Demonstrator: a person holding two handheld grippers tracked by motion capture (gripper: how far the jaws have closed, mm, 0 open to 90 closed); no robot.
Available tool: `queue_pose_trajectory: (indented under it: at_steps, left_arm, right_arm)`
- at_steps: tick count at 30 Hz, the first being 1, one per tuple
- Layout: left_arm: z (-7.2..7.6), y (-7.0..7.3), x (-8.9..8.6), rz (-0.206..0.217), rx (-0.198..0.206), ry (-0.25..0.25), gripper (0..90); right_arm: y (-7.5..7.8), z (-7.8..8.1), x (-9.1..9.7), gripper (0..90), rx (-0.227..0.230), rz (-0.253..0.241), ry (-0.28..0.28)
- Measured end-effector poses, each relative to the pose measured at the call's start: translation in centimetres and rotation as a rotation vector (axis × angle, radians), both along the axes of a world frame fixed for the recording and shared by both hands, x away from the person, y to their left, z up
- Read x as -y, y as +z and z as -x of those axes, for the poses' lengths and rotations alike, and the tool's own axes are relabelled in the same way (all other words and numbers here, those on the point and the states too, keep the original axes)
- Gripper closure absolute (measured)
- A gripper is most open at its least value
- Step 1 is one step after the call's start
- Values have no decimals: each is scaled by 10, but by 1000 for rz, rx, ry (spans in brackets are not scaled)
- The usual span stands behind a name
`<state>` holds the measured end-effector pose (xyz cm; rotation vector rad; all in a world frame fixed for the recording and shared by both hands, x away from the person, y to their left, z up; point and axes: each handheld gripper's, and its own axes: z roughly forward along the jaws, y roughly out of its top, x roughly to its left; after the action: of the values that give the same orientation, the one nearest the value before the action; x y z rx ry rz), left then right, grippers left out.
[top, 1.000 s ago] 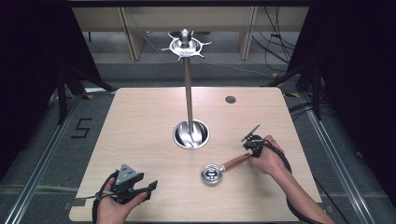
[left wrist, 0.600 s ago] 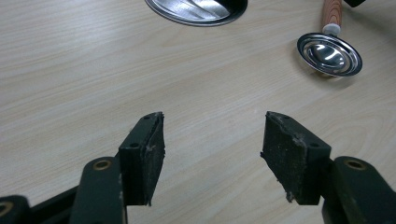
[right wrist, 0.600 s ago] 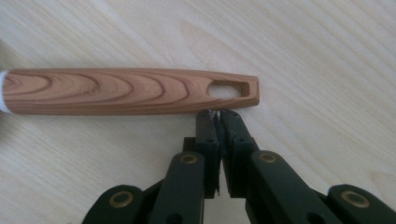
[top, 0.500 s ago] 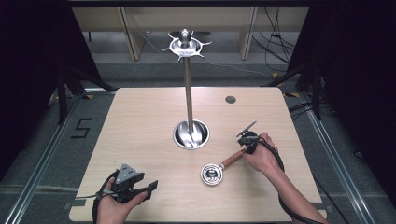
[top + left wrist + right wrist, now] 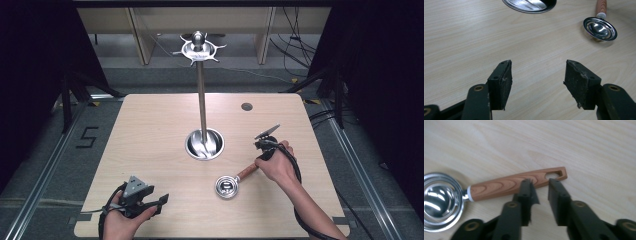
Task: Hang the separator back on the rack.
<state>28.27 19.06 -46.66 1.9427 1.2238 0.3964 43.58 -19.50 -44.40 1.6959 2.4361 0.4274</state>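
A small steel ladle [image 5: 226, 187] with a wood-grain handle [image 5: 509, 185] lies flat on the table, right of centre. My right gripper [image 5: 540, 183] hovers just above the handle's hole end. Its jaws have just been opening and stand apart; the handle lies under them and the pads are off it. In the high view the right gripper [image 5: 258, 159] sits under the person's hand. My left gripper [image 5: 537, 72] is open and holds nothing, low over the front left of the table [image 5: 150, 125]. In the high view the left gripper [image 5: 159, 202] points right.
A tall metal stand [image 5: 201, 100] rises from a round shiny base [image 5: 204, 144] at the table's middle, with a hooked crown [image 5: 198, 49] on top. A dark round hole [image 5: 246, 106] sits at the back right. Cables trail from both grippers.
The right gripper's jaws have opened and let go of the ladle's handle, and the hand has lifted slightly. The ladle lies where it was. The left gripper has stayed put.
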Motion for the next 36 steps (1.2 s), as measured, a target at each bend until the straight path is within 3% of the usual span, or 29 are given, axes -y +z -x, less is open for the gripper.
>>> queue_pose_trajectory:
  at_steps: [1, 3, 4, 5, 6, 8, 9, 10, 12, 13, 14, 15, 17, 19, 23, 24, 27, 30, 31, 32, 33, 35, 36]
  left_arm:
    - [0, 0, 0, 6, 3, 2, 382]
    - [0, -1, 0, -1, 4, 0, 382]
    - [0, -1, 0, -10, -16, -4, 382]
    - [-1, 0, -3, -49, -23, -38, 382]
    - [-1, 1, -5, -67, -32, -50, 382]
    - [-1, 0, -3, -47, -21, -39, 381]
    - [-1, -1, 1, -6, -7, -6, 382]
    - [-1, -2, 2, 1, -3, -5, 382]
    - [-2, 2, -3, -61, -28, -58, 382]
    - [-2, 1, -3, -65, -33, -62, 382]
    - [-2, 1, -3, -65, -33, -62, 381]
    - [-2, -1, 1, -12, -17, -21, 382]
    - [-1, -2, 1, -6, -3, -21, 381]
    - [-2, -2, 1, 4, -3, -12, 382]
    - [-2, -2, 2, 5, 0, -20, 384]
    - [-1, 1, 0, -51, -19, -42, 384]
    - [-2, -2, 3, -1, -1, -23, 384]
    - [-2, -2, 3, -2, -2, -23, 384]
    - [-2, -2, 3, -2, -2, -23, 384]
    - [-2, 0, 0, -47, -13, -57, 384]
    - [-2, -2, 3, -7, -3, -22, 384]
    - [-2, -2, 4, -6, -7, -18, 384]
    - [-2, -2, 4, -14, -7, -19, 384]
  right_arm:
    - [2, -1, -2, 624, -35, -5, -35]
    - [1, -2, -2, 611, -51, -22, -62]
    - [0, -4, -2, 569, -75, -42, -92]
    - [0, -5, -3, 546, -105, -46, -100]
    - [-1, -6, -3, 516, -97, -63, -109]
    - [0, -7, -3, 479, -103, -63, -141]
    - [0, -7, -4, 460, -115, -73, -169]
    - [-1, -8, -4, 443, -119, -63, -169]
    - [-4, -8, -4, 421, -114, -58, -188]
    - [-6, -9, -5, 421, -105, -57, -195]
    - [-6, -9, -5, 421, -105, -57, -195]
    - [-6, -11, -6, 414, -130, -64, -207]
    - [-10, -12, -8, 408, -121, -77, -217]
    - [-10, -15, -10, 397, -154, -74, -228]
    - [-15, -17, -12, 381, -198, -69, -224]
    - [-17, -18, -12, 375, -200, -68, -235]
    - [-20, -19, -13, 366, -211, -95, -254]
    - [-20, -20, -13, 360, -228, -122, -272]
    - [-20, -20, -13, 360, -228, -122, -272]
    - [-21, -20, -12, 355, -219, -116, -262]
    - [-25, -22, -10, 355, -176, -117, -218]
    - [-25, -22, -10, 358, -192, -116, -217]
    - [-22, -24, -15, 359, -252, -124, -291]
